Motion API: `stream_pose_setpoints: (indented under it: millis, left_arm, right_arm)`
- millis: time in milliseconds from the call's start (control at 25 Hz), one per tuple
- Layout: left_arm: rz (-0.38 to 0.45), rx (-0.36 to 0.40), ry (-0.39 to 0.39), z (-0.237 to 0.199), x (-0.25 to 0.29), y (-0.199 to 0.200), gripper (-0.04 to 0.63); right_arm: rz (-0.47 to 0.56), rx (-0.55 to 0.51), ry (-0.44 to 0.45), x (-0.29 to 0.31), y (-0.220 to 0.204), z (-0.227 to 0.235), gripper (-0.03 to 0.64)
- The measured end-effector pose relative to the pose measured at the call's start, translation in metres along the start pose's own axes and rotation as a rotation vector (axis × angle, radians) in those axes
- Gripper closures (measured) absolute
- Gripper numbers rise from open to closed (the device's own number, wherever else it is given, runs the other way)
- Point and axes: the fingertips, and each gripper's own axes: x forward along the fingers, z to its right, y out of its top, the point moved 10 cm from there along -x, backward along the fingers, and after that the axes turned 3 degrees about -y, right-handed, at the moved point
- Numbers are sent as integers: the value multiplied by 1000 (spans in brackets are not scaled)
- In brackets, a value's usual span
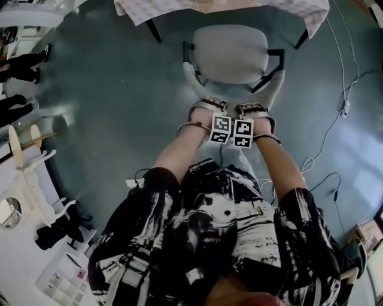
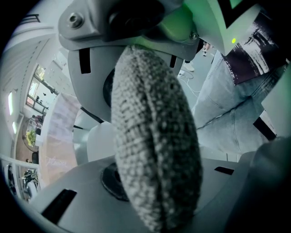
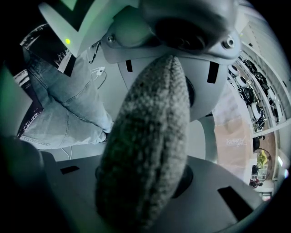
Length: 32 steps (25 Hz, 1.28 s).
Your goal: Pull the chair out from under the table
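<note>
Grey-teal floor [image 1: 108, 107] fills most of the head view.

Containers: near left, a white compartment tray [image 1: 60, 285] on a white surface; contents too small to tell. Near right, a brownish box-like thing [image 1: 366, 234]; can't tell what's in it.

Surroundings: far left, another person's dark legs & shoes [image 1: 24, 66]. Near left, a pale wooden rack [image 1: 27, 173] w/ a black item [image 1: 57, 230] just beside it. Right side, white cables [image 1: 335, 125] trail over the floor to a plug block [image 1: 345, 110], well apart from the chair legs.

Chair [image 1: 230, 54]: centre, on the floor just near of the tabletop [image 1: 239, 11], which has a pale checked cloth & dark legs [image 1: 154, 30]. Light grey padded seat and dark armrests [image 1: 275, 58]. The seat is almost all clear of the cloth, w/ only its far edge at the hem. The backrest [image 1: 192, 80] is on the near side, towards the person, and wears a coarse knit cover [image 2: 154, 136] w/ a seam along the top edge.

Left tool [image 1: 207, 109]: clamped on the backrest's top edge, jaws pressing the knit from both sides. Right tool [image 1: 256, 112]: just beside it, same clamp on the same edge. Their marker cubes nearly touch. The person's jeans [image 2: 227, 104] show behind.
</note>
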Motion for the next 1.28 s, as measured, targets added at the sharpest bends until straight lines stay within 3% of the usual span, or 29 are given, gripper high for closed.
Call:
stream_pose_setpoints:
  millis: [1280]
  left_arm:
    - [4,-20,16,103,-7,38,499]
  right_arm:
    - [1,-22,12,-21,28,-103,515]
